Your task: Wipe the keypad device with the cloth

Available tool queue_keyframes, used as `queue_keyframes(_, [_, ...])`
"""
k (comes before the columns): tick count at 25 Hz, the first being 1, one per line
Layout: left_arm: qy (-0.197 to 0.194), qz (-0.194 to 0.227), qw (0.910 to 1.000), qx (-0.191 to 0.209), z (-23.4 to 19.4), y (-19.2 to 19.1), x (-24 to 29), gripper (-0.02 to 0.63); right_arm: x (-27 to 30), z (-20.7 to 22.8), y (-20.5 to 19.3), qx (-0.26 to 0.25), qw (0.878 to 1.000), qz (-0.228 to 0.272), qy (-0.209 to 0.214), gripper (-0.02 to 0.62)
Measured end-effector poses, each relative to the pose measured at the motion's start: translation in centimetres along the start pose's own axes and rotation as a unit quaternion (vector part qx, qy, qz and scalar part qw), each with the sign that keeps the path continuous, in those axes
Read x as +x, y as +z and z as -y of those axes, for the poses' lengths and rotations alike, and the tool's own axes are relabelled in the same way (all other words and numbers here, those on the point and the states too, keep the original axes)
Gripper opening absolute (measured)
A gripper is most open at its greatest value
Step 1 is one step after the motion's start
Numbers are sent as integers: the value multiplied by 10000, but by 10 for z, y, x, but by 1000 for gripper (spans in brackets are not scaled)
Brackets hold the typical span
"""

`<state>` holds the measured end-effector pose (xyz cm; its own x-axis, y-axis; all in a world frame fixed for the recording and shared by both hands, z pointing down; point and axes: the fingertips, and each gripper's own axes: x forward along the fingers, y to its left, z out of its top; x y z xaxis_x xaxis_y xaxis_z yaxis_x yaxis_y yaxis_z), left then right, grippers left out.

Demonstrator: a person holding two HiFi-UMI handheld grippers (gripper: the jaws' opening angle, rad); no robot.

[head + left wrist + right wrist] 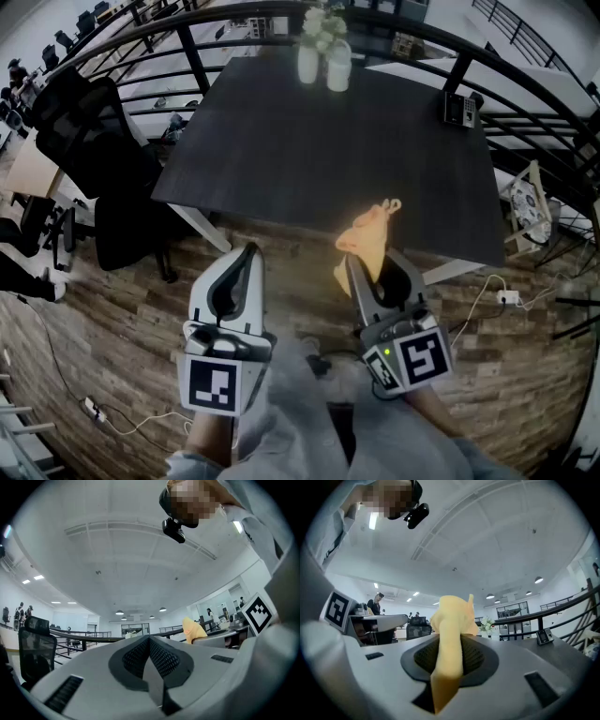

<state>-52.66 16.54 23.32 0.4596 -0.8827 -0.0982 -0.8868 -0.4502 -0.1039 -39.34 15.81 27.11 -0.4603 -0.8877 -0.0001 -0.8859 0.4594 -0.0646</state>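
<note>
Keypad [457,108] sits upper right, well apart from the right gripper [369,266] clamping the cloth [367,236] low centre; left gripper [242,260] beside it, clenched, empty.

I'm looking at an open-plan office. Black swivel chairs [82,136] stand beside a long dark meeting table [319,169] on wood-look flooring [112,319], inside a curved black railing [195,58]. Beyond it, people work at desks [377,620] under rows of ceiling lights [32,579].

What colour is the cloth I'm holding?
The cloth is pale yellow-orange, clearest in the right gripper view.
</note>
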Motion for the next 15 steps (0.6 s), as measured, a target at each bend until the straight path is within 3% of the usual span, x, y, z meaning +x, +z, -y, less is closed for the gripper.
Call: queue_keyframes(15, [-24, -14, 10000, -11, -1, -2, 1, 6, 4, 0, -2, 29, 10000, -34, -13, 100])
